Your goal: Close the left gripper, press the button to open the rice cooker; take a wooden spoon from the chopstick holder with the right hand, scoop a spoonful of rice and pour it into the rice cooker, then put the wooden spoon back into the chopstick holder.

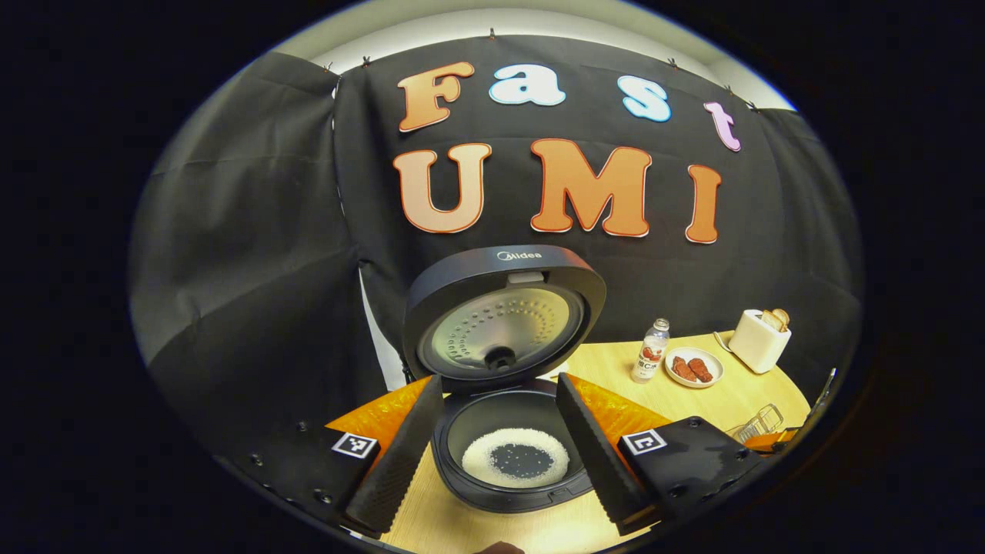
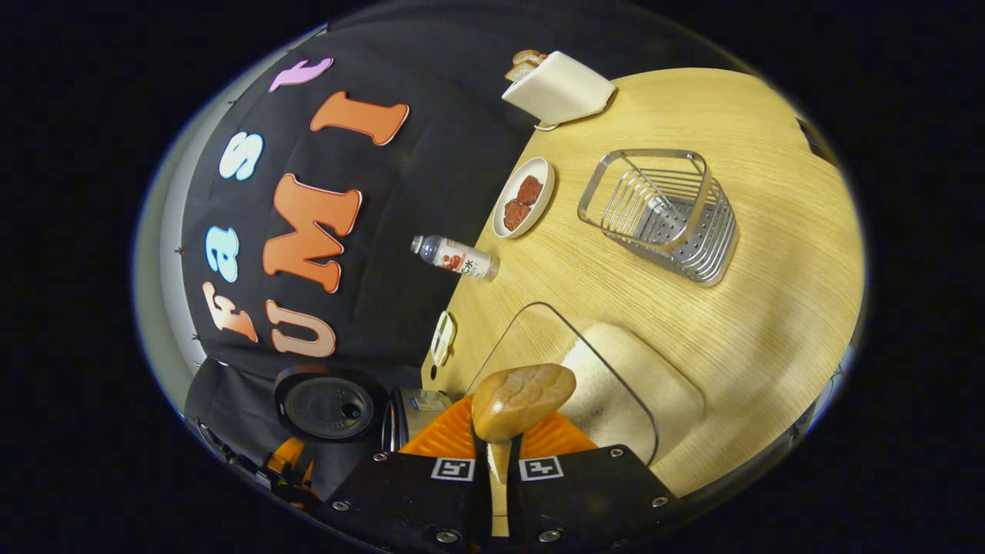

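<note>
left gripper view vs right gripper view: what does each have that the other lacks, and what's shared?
Left gripper view alone: rice inside the open rice cooker, between the open left gripper.

Right gripper view alone: the right gripper shut on the wooden spoon, and a clear container.

Shared: cooker, toaster, plate, bottle, wire chopstick holder.

- One rice cooker (image 1: 504,385), lid open
- One wooden spoon (image 2: 522,400)
- One chopstick holder (image 2: 662,215)
- One bottle (image 2: 455,257)
- One plate (image 2: 523,197) carrying two red pieces
- One toaster (image 2: 558,91)
- One clear container (image 2: 608,385)
</note>
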Demonstrator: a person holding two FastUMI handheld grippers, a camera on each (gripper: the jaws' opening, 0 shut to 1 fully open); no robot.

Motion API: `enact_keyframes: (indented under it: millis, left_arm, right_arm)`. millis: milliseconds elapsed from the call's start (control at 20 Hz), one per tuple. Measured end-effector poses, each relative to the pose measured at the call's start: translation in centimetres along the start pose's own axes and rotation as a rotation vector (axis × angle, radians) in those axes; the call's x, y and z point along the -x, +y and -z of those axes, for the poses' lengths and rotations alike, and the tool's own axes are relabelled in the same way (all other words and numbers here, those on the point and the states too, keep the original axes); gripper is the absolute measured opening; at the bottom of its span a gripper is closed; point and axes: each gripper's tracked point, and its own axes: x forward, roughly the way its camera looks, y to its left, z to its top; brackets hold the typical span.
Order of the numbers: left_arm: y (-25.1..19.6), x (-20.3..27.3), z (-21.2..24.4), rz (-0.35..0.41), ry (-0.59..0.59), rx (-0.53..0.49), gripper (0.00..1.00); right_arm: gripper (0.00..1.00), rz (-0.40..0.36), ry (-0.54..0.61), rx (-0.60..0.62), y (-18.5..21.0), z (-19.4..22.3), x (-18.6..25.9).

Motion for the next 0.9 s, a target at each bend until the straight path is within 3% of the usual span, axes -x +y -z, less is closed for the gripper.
enact_keyframes:
  millis: [200,650,900]
  left_arm:
    - [0.3,0.2,-0.1,-0.012,-0.005,-0.001,1.00]
    - [0.8,0.2,-0.2,-0.026,-0.015,0.004,1.00]
    - [2.0,0.4,-0.1,-0.046,-0.026,0.035,1.00]
  right_arm:
    - [0.07,-0.042,-0.025,-0.058,-0.1,-2.1,1.1]
    - [0.07,-0.204,-0.054,-0.401,1.3,-4.7,1.8]
    - [0.07,-0.264,-0.022,-0.456,5.2,-4.1,1.0]
